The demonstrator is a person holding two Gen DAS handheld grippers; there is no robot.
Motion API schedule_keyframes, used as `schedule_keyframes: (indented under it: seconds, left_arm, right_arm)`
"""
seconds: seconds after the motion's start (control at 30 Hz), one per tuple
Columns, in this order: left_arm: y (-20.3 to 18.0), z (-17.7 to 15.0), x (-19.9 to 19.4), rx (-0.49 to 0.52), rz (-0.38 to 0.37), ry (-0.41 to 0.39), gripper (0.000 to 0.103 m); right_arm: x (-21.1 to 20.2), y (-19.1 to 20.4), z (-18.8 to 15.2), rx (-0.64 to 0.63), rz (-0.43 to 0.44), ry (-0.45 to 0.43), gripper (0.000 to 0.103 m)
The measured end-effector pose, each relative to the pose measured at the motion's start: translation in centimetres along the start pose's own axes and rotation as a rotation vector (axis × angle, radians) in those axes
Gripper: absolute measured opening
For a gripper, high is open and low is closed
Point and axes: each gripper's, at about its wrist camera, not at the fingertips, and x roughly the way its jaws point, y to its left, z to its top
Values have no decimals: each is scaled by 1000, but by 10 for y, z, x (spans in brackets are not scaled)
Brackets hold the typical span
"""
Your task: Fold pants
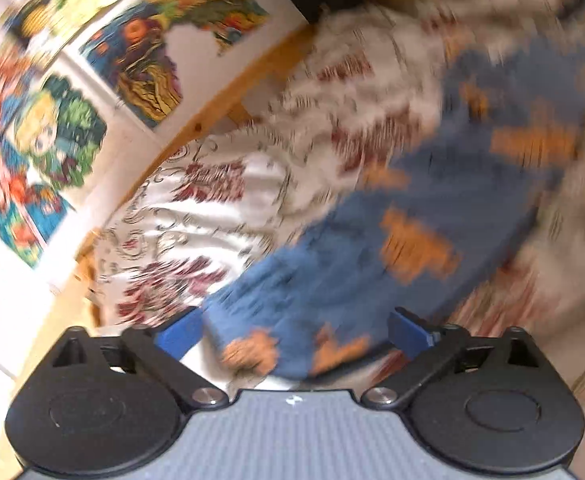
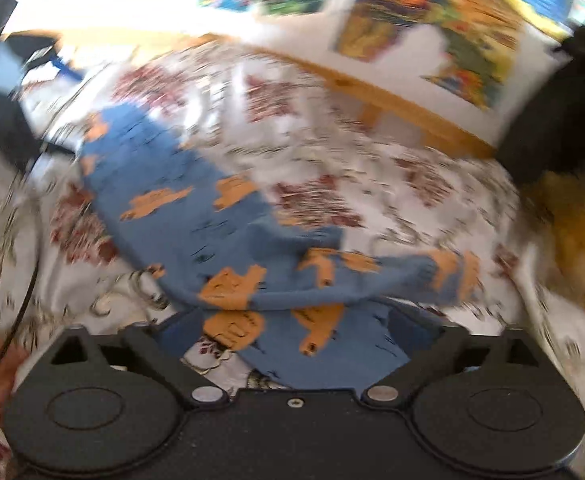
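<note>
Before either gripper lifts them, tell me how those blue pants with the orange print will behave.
The blue pants will probably go floppy: they already lie creased and doubled over on the floral bedspread. They look thin and light, so a lifted edge would likely sag between the fingers. Pushed, they may bunch rather than slide, since the bedspread beneath is wrinkled cloth too.

left claw [image 1: 292, 330]: fingers spread wide | right claw [image 2: 296, 330]: fingers spread wide
</note>
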Motion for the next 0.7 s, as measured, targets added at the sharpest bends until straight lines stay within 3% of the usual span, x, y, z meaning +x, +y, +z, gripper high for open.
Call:
schedule_keyframes:
  seconds: [0.13, 0.3, 0.4, 0.6, 0.7]
  left_arm:
    - [-21, 40, -13, -146, -113, -34, 103]
    - [-70, 80, -4, -183, -172, -25, 103]
    - [-102, 94, 15, -151, -206, -10, 103]
    - [-140, 115, 44, -127, -256, -17, 92]
    - [-154, 122, 59, -97, -297, -14, 78]
  right_arm:
    - [-11, -14, -8, 112, -37, 8, 102]
    - [-9, -22, -20, 75, -164, 17, 102]
    - [-2, -37, -28, 86, -234, 35, 102]
    - [9, -76, -38, 247, -216, 33, 102]
    - [18, -94, -40, 292, -171, 38, 102]
